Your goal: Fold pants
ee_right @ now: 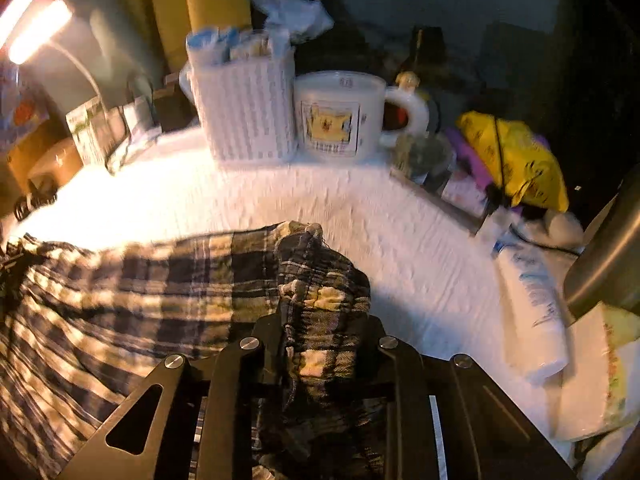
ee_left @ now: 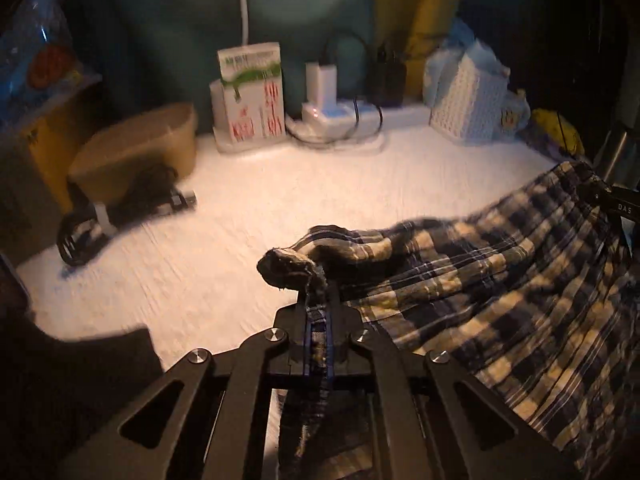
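The plaid pants (ee_left: 500, 288) in navy and cream hang stretched between my two grippers above the white tabletop (ee_left: 248, 216). My left gripper (ee_left: 318, 320) is shut on a thin corner of the fabric, whose dark hem curls over just past the fingers. In the right wrist view the pants (ee_right: 140, 280) spread off to the left. My right gripper (ee_right: 320, 332) is shut on a thick bunched part of the waistband. The other gripper's black body shows at the far right of the left wrist view (ee_left: 620, 208).
Along the back stand a brown bowl (ee_left: 136, 148), a printed carton (ee_left: 250, 96), chargers on a power strip (ee_left: 340, 112), a white woven basket (ee_right: 244, 112), a white mug (ee_right: 340, 116) and a yellow bag (ee_right: 516, 160). A white tube (ee_right: 536, 304) lies at right.
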